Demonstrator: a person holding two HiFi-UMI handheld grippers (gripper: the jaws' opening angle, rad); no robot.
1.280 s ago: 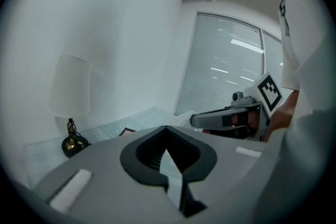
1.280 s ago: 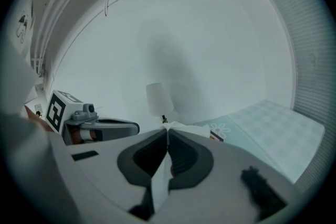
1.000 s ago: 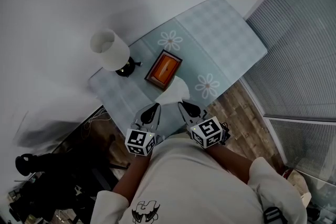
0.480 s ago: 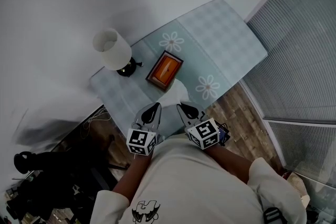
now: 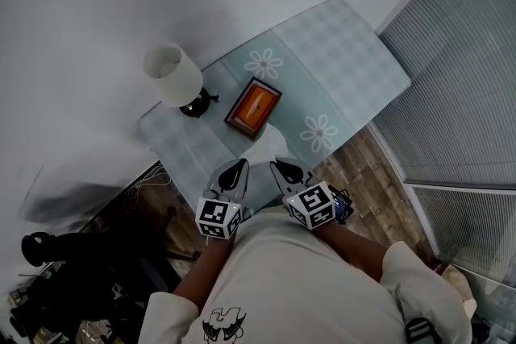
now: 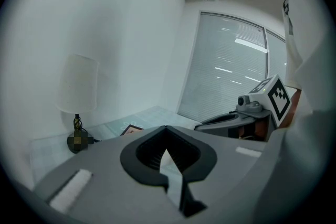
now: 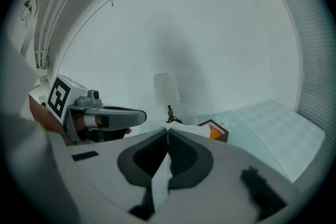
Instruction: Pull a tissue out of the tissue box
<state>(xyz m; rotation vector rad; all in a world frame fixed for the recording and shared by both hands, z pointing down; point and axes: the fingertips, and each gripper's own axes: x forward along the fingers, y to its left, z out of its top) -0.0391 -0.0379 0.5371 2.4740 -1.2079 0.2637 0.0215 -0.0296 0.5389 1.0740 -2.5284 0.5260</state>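
The right gripper [image 5: 276,166] hides the lower end of the tissue [image 5: 264,141].

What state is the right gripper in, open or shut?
The right gripper is shut on the tissue: in its own view the jaws meet with the white sheet pinched between them.

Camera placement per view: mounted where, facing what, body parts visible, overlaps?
Head view: head-mounted, steeply down at table, lamp, tissue box; shows shirt, forearms, left gripper, right gripper.
Left gripper view: on left gripper, along its jaws toward lamp, blinds; right gripper at right.
Right gripper view: on right gripper, along jaws clamping tissue, toward tissue box; left gripper at left.
Shared: lamp and tissue box, all three.
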